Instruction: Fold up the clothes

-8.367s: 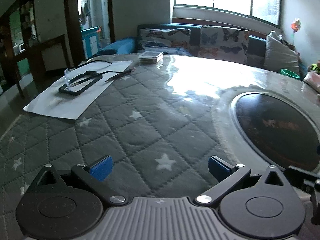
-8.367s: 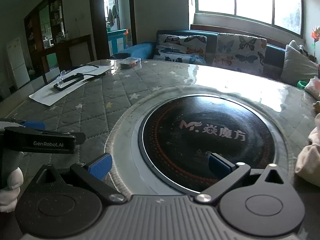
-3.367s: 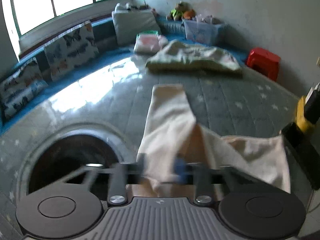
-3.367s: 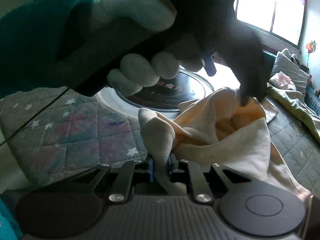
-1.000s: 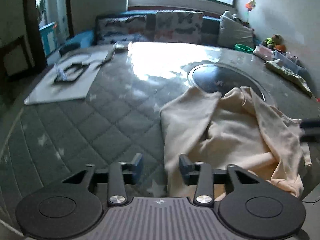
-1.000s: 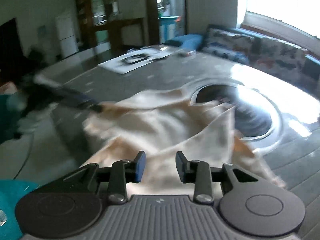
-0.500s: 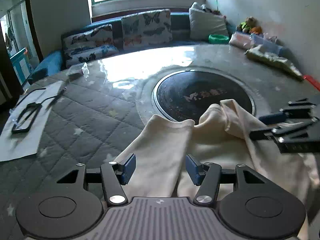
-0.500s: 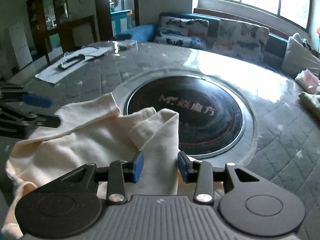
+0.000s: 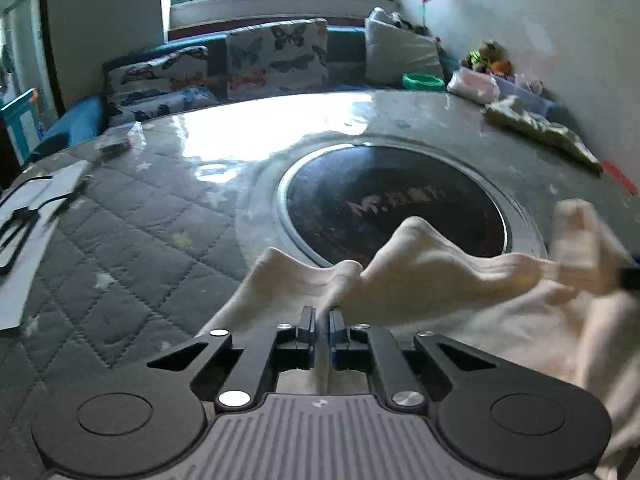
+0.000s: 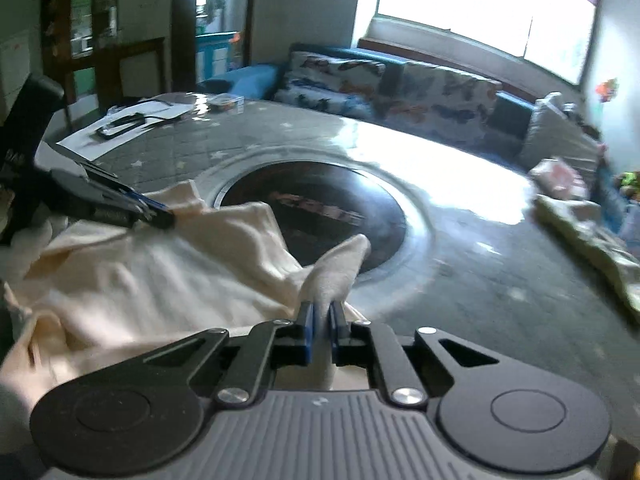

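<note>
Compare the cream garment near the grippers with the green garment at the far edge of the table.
The cream garment is pale and plain; the green garment is darker olive. The cream garment is pinched by the left gripper and right gripper, both just closed on it; nothing touches the green one. The cream one overlaps the round black cooktop; the green one lies apart from it. Both are rumpled and unfolded.

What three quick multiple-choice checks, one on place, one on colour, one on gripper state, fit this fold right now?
1. Where does the garment lie?
A. On the sofa
B. On the table, its edge over the round dark plate
C. On the floor

2. What colour is the garment?
A. Cream
B. Red
C. Navy

3. How do the left gripper and right gripper stand?
A. Both open
B. Only the left shut
C. Both shut on the garment

Key: 1 B, cloth overlaps the plate's near rim; 2 A, pale cream in both views; 3 C, cloth is pinched between both pairs of pads.
</note>
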`<state>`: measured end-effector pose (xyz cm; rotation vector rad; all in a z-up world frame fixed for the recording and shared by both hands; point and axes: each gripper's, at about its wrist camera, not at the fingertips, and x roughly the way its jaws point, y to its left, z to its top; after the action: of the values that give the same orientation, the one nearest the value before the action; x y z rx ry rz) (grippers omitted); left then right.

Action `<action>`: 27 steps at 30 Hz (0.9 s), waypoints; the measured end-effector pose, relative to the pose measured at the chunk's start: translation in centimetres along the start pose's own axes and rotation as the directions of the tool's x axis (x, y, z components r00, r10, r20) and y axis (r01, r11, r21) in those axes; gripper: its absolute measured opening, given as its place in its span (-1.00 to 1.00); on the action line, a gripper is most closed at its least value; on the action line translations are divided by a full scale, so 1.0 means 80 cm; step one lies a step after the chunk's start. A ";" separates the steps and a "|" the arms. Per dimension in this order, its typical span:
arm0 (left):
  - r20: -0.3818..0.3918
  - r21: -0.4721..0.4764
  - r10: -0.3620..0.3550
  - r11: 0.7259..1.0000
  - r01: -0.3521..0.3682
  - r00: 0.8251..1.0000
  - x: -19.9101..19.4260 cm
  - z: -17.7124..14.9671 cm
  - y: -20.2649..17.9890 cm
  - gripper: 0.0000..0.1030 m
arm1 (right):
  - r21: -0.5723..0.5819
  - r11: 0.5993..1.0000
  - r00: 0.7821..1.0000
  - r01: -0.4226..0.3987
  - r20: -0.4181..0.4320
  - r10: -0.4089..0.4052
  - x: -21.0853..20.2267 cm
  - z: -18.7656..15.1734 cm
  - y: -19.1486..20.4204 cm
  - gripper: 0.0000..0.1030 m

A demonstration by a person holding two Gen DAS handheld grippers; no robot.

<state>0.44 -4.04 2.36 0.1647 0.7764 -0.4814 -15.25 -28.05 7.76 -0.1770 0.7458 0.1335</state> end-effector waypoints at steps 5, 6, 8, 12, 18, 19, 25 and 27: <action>0.045 -0.031 0.016 0.999 -0.015 0.999 -0.024 -0.002 0.020 -0.87 | 0.048 0.993 0.993 0.111 -0.047 -0.109 -0.052 -0.047 -0.021 -0.86; 0.049 -0.033 0.030 0.999 -0.028 0.998 -0.026 -0.003 0.024 -0.89 | 0.055 0.990 0.990 0.129 -0.065 -0.125 -0.056 -0.055 -0.024 -0.86; 0.041 -0.046 0.080 0.996 -0.078 0.996 -0.028 -0.006 0.031 -0.93 | 0.070 0.984 0.981 0.165 -0.113 -0.157 -0.060 -0.075 -0.031 -0.86; 0.009 -0.080 0.199 0.977 -0.197 0.980 -0.031 -0.013 0.051 -0.95 | 0.112 0.975 0.967 0.193 -0.191 -0.169 -0.057 -0.099 -0.039 -0.79; 0.013 -0.180 0.258 0.951 -0.251 0.966 -0.061 -0.021 0.096 -0.93 | 0.112 0.966 0.967 0.235 -0.124 -0.221 -0.072 -0.085 -0.043 -0.51; 0.020 -0.168 0.229 0.960 -0.222 0.973 -0.064 -0.020 0.093 -0.88 | 0.120 0.966 0.970 0.229 -0.110 -0.217 -0.072 -0.080 -0.046 -0.50; 0.036 -0.012 0.094 0.996 -0.093 0.995 -0.049 -0.013 0.024 -0.31 | 0.140 0.978 0.987 0.157 -0.056 -0.150 -0.053 -0.052 -0.053 -0.34; 0.035 0.030 0.066 0.997 -0.067 0.997 -0.037 -0.009 0.002 0.00 | 0.132 0.982 0.990 0.135 -0.056 -0.129 -0.041 -0.048 -0.049 -0.32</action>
<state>-1.75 -2.61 3.92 0.2103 0.7286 -0.4327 -19.47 -32.89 7.72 -0.1000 0.7855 -0.0477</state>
